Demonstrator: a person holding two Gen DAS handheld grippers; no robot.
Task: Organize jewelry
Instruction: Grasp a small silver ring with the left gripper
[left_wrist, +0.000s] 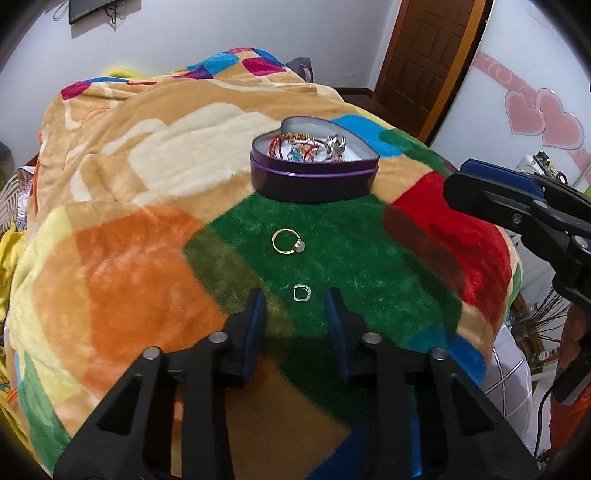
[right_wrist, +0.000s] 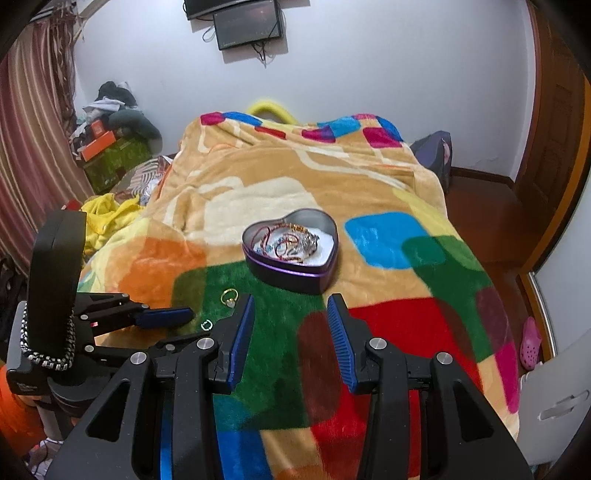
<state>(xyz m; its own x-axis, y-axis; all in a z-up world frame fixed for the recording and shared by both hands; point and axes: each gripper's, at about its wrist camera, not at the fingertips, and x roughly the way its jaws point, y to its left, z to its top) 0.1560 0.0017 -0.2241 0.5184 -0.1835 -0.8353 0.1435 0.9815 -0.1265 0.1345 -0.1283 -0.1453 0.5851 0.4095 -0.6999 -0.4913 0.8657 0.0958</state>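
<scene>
A purple heart-shaped tin (left_wrist: 314, 181) (right_wrist: 291, 275), open and holding bracelets and several other pieces of jewelry, sits on a colourful blanket (left_wrist: 129, 277). On the green patch before it lie a gold ring with a pale stone (left_wrist: 301, 246) (right_wrist: 231, 303) and, nearer, a small silver ring (left_wrist: 294, 293) (right_wrist: 203, 325). My left gripper (left_wrist: 295, 299) is low over the blanket, open, with the silver ring between its fingertips and untouched by the pads. My right gripper (right_wrist: 290, 301) hovers open to the right of the rings, nothing between its fingers, and also shows as the right gripper (left_wrist: 458, 177).
The blanket covers a bed that falls away at the right edge to a wooden floor (right_wrist: 476, 206). A wooden door (left_wrist: 432, 55) and a panel with pink hearts (left_wrist: 543, 110) stand to the right. Clothes and boxes (right_wrist: 110, 147) pile up at the far left.
</scene>
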